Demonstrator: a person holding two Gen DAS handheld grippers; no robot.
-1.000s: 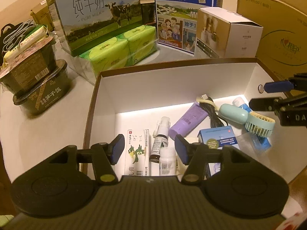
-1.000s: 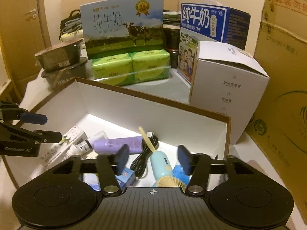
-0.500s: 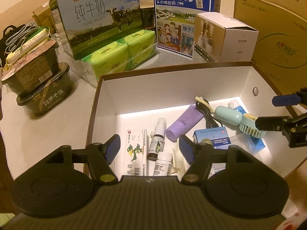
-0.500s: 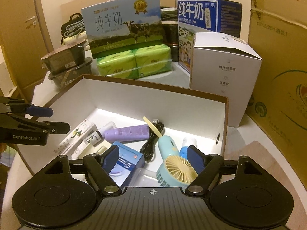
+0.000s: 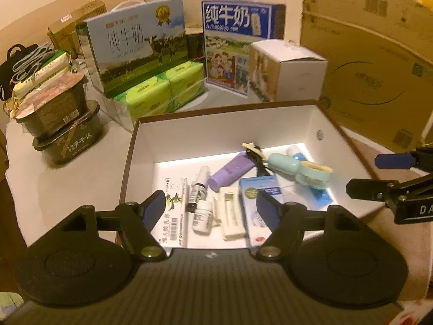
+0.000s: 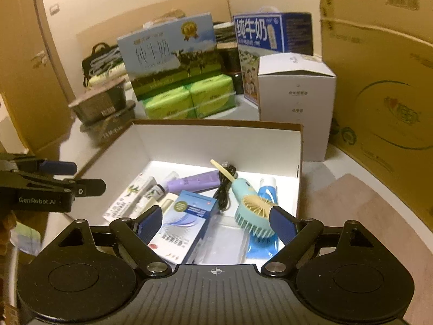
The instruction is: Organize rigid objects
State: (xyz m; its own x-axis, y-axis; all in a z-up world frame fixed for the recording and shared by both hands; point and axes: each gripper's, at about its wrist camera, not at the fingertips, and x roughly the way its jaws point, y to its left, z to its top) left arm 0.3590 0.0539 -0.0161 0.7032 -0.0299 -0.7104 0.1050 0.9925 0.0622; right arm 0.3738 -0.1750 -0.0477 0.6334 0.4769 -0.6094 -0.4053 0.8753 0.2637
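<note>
An open white box with a brown rim (image 5: 224, 124) (image 6: 216, 140) holds several small items: a teal handheld fan (image 5: 300, 166) (image 6: 251, 214), a purple tube (image 5: 232, 170) (image 6: 193, 182), a blue-and-white carton (image 5: 257, 197) (image 6: 184, 224), a black cable (image 6: 224, 189), a blue tube (image 6: 266, 189), a long white carton (image 5: 174, 214), small bottles (image 5: 201, 215). My left gripper (image 5: 213, 211) is open and empty above the box's near edge; it also shows in the right wrist view (image 6: 84, 176). My right gripper (image 6: 215, 223) is open and empty above the fan, and shows at the box's right side in the left wrist view (image 5: 362, 174).
Behind the box stand two milk cartons (image 5: 138, 54) (image 5: 238, 43), green tissue packs (image 5: 162, 92), a white box (image 5: 292, 70) and stacked dark food bowls (image 5: 59, 119). A large cardboard box (image 5: 379, 62) stands at the right.
Both grippers have drawn back and up from the box. The right gripper's fingers have opened wider and the fan now lies in the box, free of them.
</note>
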